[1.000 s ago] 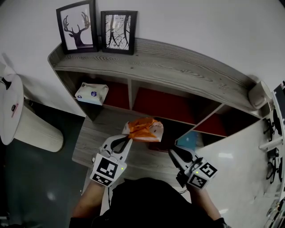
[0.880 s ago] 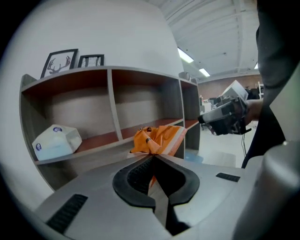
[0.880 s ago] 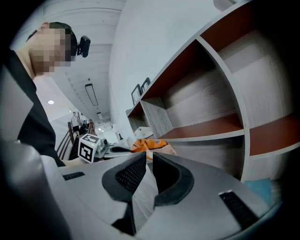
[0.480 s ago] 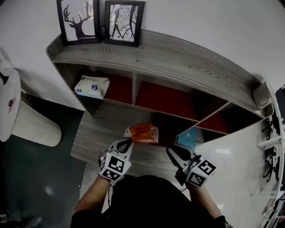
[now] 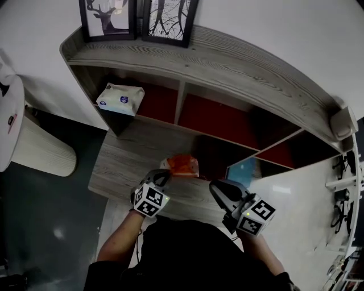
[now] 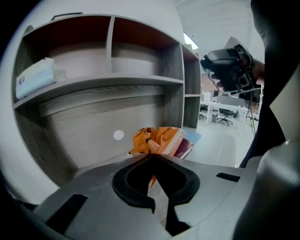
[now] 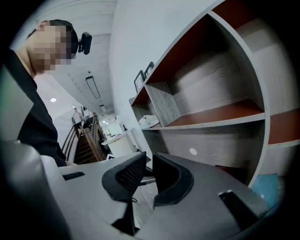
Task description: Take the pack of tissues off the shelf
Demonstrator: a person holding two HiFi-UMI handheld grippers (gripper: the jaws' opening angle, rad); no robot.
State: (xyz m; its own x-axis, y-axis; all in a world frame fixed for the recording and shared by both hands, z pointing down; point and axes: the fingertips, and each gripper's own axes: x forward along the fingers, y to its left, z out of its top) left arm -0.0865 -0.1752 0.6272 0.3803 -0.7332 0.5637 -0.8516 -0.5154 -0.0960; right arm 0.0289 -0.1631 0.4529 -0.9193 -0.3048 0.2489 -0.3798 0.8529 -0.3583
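My left gripper is shut on the near edge of a crumpled orange pack, low over the wooden lower board of the shelf. In the left gripper view the orange pack sits right at the closed tips of that gripper. A white and blue tissue pack lies at the left end of the upper compartment, and also shows as the tissue pack. My right gripper hangs shut and empty to the right of the orange pack, its tips pointing along the shelf front.
Two framed pictures stand on the shelf top. A dark red book and a blue item lie just beyond the orange pack. A white round table stands at the left, a white desk at the right.
My left gripper has sunk with the orange pack toward the lower board. The right gripper has shifted only slightly.
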